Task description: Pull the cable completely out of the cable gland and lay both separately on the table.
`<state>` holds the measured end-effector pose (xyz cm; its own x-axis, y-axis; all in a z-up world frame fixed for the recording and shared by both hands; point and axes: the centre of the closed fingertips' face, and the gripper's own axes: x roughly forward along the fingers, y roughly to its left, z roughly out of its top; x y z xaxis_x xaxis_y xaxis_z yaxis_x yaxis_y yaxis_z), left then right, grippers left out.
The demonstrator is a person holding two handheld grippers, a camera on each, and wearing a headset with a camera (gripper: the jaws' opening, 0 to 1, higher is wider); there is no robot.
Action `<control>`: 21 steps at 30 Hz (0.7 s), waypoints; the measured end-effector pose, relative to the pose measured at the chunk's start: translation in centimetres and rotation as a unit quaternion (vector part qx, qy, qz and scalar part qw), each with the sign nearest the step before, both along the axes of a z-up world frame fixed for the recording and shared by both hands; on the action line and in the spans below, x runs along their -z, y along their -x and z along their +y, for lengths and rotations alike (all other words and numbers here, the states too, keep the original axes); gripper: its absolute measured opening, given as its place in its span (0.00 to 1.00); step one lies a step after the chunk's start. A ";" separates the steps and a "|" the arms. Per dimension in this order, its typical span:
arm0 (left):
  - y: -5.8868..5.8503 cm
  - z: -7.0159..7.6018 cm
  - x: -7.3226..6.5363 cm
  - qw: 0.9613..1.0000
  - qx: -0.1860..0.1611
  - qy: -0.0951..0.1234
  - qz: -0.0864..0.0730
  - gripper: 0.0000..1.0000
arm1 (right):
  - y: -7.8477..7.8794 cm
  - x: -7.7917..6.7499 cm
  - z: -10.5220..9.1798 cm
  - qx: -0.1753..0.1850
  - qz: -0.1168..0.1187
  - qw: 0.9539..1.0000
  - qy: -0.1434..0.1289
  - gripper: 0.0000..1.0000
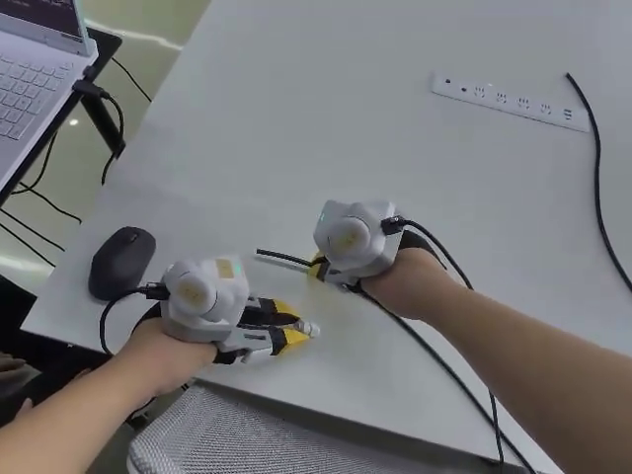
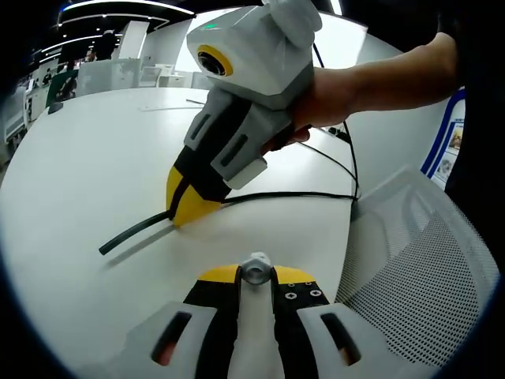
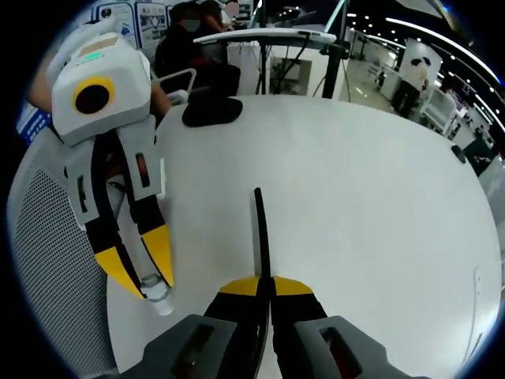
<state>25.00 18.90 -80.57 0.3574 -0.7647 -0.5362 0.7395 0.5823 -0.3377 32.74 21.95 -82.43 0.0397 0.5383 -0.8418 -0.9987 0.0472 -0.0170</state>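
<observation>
Status: the pull looks done. Left gripper (image 2: 254, 278) has its jaws closed on the cable gland (image 2: 254, 268), pinched right at the tips with its pale end poking out ahead of them. Right gripper (image 3: 259, 284) is clamped on the black cable (image 3: 258, 229). A short free end runs straight out ahead of its jaws, and the rest runs back under the hand toward the table (image 1: 296, 118) edge.

Gland and cable are apart. The gland sits off to the left of the right gripper's tips, and the cable end lies ahead of the left gripper, with bare tabletop between. I see nothing threaded through the gland, so I'd call the separation complete.

Left to do: lay both down and let go. Both grippers are low over the near edge of the table. I can't tell if either part touches the top. The cable tip throws an offset shadow, so it's probably just lifted.

Containers: no tray or bin in play. The gland is the only thing that held anything, and its bore reads as empty, though it's small in frame. Mouse (image 1: 120, 262) is behind the left gripper and the power strip (image 1: 509, 99) is well apart from both, so I'd judge there's room to set the parts down separately.
</observation>
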 end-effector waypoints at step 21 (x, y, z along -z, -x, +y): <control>0.2 0.2 0.5 1.000 0.008 -0.026 -0.014 0.16 | 0.1 0.0 0.0 -0.004 -0.013 1.000 -0.001 0.00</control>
